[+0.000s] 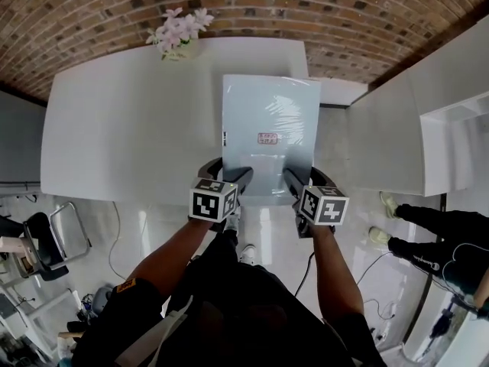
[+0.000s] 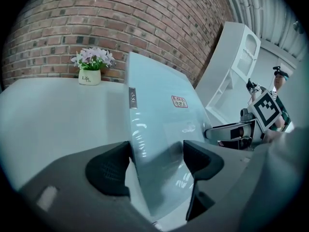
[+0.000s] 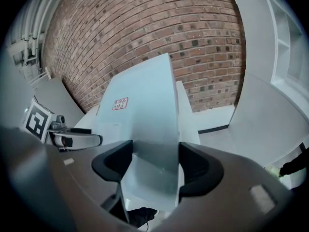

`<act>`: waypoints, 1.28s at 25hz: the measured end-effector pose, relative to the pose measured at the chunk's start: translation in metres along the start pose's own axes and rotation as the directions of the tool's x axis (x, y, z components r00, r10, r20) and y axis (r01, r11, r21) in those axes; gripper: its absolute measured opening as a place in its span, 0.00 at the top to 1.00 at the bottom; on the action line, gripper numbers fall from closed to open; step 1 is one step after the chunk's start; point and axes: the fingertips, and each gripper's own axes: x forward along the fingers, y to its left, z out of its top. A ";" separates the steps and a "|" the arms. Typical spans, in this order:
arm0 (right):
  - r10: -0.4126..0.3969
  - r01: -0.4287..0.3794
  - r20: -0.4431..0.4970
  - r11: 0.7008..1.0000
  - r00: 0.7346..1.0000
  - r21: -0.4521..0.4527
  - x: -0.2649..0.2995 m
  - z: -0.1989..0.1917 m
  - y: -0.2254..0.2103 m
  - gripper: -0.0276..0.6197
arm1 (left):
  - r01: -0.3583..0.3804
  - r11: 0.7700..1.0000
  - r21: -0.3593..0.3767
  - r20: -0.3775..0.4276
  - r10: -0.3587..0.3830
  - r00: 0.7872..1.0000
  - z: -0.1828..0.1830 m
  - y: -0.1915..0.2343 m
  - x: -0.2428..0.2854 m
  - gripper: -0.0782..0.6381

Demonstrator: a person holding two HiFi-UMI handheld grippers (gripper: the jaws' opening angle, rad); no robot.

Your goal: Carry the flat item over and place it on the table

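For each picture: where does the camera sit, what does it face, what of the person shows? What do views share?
Head view: on the head, looking down at panel and table; arms, left gripper, right gripper show.
Left gripper view: on that gripper, facing panel, flowerpot; its fingers show.
Right gripper view: likewise, facing panel, brick wall; its fingers show.
Shared: panel's red sticker.

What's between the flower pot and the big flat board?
Only bare white table; the head view shows it between flower pot and board.
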 end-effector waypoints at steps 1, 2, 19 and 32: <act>-0.002 0.002 -0.007 1.000 1.000 0.000 0.003 0.000 -0.002 0.49 | 0.000 1.000 -0.004 -0.006 0.000 1.000 -0.001 0.001 0.003 0.39; -0.004 0.004 -0.014 1.000 1.000 0.001 0.006 0.000 -0.003 0.49 | 0.000 1.000 -0.008 -0.013 0.000 1.000 -0.002 0.003 0.006 0.39; -0.019 0.024 -0.087 0.998 0.996 0.055 0.037 -0.008 -0.016 0.48 | 0.027 0.994 -0.107 -0.085 -0.036 0.996 -0.019 0.019 0.035 0.38; -0.099 0.099 -0.014 0.995 0.995 0.004 0.024 0.000 -0.015 0.53 | 0.033 0.999 -0.013 -0.074 -0.034 0.997 -0.010 0.027 0.024 0.40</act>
